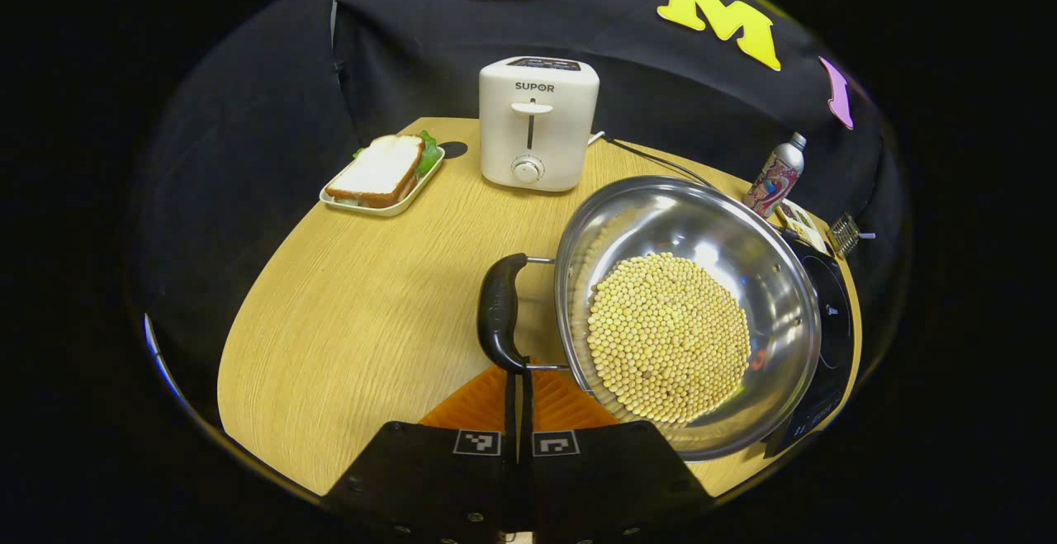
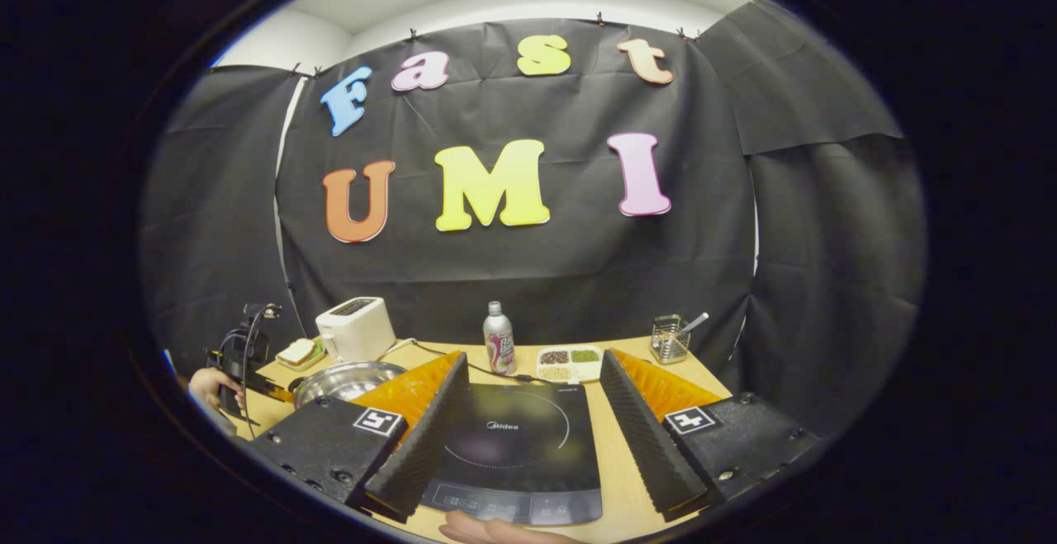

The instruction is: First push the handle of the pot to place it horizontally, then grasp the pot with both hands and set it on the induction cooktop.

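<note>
A steel pot holding soybeans stands on the wooden table. Its black handle points toward me on the pot's left side. My left gripper is shut, with its tips touching the handle's near end and nothing between its fingers. The black induction cooktop lies just behind the pot's right rim. In the right gripper view my right gripper hangs open over the cooktop, one finger on each side. The pot sits left of it, beside the left gripper and a hand.
A white toaster and a sandwich on a tray stand at the back left. A bottle, a divided tray of beans and a wire holder line the far edge behind the cooktop. A cable runs from the toaster.
</note>
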A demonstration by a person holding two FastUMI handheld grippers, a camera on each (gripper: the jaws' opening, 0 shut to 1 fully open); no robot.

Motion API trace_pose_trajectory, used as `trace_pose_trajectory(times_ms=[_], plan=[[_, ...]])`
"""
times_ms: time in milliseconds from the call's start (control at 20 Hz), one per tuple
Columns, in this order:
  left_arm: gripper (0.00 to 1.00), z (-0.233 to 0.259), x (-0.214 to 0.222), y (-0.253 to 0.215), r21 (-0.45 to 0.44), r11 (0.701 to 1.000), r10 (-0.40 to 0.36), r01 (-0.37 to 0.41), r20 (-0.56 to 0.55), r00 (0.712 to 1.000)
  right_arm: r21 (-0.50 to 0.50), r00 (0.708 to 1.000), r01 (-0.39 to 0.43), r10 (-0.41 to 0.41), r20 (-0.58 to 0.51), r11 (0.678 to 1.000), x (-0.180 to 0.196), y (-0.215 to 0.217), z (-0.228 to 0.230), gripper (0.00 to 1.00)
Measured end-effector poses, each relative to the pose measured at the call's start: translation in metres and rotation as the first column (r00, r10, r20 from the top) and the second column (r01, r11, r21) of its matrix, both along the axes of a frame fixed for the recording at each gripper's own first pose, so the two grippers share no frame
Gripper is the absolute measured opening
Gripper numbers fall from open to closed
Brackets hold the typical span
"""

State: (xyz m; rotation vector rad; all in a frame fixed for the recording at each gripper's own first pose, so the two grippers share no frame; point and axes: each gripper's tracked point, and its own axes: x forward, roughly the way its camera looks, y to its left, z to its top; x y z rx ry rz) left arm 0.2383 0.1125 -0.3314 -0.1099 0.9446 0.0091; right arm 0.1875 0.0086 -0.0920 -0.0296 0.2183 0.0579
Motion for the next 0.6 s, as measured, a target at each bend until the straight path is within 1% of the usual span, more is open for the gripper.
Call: trace_pose_trajectory(times_ms=[200,250,300,400,500,600], plan=[[0.00,-0.001,0.008,0.002,0.013,1.000,-0.020,0.020,0.000,1.000,-0.022,1.000,0.001,-0.001,-0.007,1.000,-0.002,0.008,-0.004,0.96],[0.05,0.000,0.008,0.003,0.014,1.000,-0.025,0.025,0.001,1.000,-0.027,1.000,0.002,-0.003,-0.008,1.000,-0.003,0.011,-0.004,0.96],[0.00,-0.001,0.007,0.004,0.011,1.000,-0.025,0.025,0.000,1.000,-0.033,1.000,0.003,-0.004,-0.009,0.999,-0.003,0.013,-0.006,0.96],[0.00,0.002,0.005,0.005,0.017,1.000,-0.018,0.018,0.006,1.000,-0.047,1.000,0.007,-0.007,-0.012,0.999,-0.003,0.018,-0.010,0.96],[0.00,0.012,0.000,0.011,0.053,0.999,-0.010,0.008,0.032,0.999,-0.062,1.000,0.005,-0.007,-0.022,0.998,-0.001,0.025,-0.017,0.96],[0.04,0.025,-0.007,0.005,0.063,0.998,-0.027,0.022,0.079,0.996,-0.073,0.999,-0.003,0.000,-0.040,0.997,0.001,0.036,-0.026,0.96]])
